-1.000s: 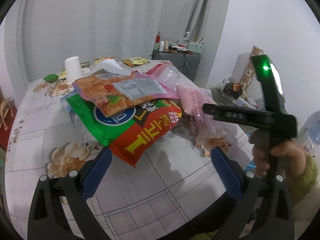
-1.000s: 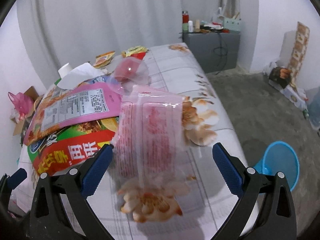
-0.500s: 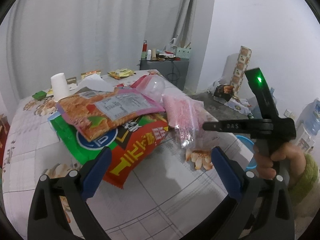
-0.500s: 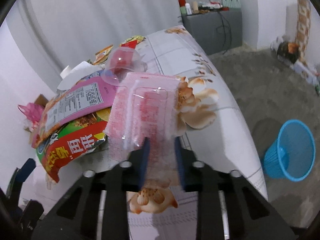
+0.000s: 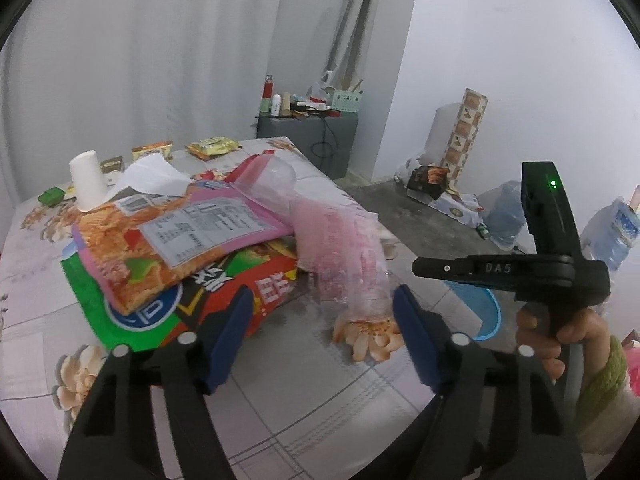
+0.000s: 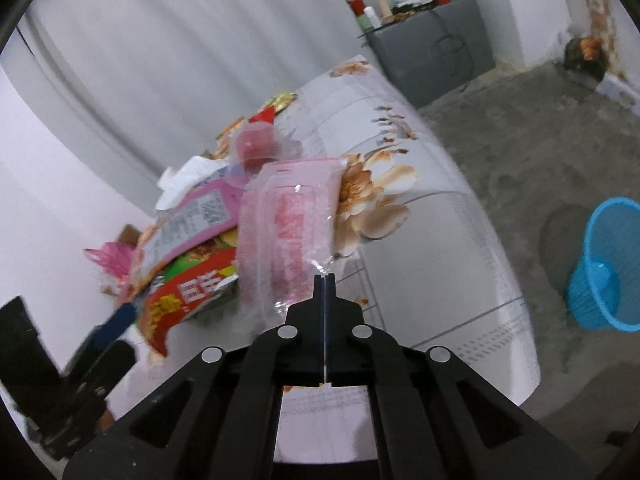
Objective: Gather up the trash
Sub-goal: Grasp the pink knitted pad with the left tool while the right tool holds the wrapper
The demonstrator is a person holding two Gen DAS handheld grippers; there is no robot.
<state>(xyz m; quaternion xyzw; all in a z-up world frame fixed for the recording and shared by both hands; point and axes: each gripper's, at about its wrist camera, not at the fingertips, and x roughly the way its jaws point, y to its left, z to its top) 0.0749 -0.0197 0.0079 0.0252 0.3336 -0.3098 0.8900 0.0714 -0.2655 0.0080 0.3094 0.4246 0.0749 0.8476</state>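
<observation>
— Trash first: where does it lie?

— Heaped on the worktop (image 5: 304,412), which wears a flowered cloth. A pink transparent wrapper (image 6: 292,224) drapes off the near side of the pile, over a red and green snack bag (image 5: 224,292); a pink-and-orange snack bag (image 5: 176,240) rests on top, with a crumpled tissue (image 5: 152,174) and a white paper cup (image 5: 87,180) behind.

— And the grippers?

— The right gripper (image 6: 325,280) has its fingers pressed together on the wrapper's near clear edge (only a sliver of film shows between them). The left gripper (image 5: 322,320) is spread wide, holding nothing, its blue fingers (image 5: 230,334) straddling the wrapper's tail, with one of them across the red bag's corner.

— How will that wrapper handle?

— Light and limp, I judge; thin film, probably slick, sagging from whatever point is pinched. An edge grip suits it, though a shallow pinch could slip, and lifting may drag the bags it touches.

— Where would it go?

— Likely the blue wastebasket (image 6: 608,264) on the floor, beside the worktop and well apart from the pile.
</observation>
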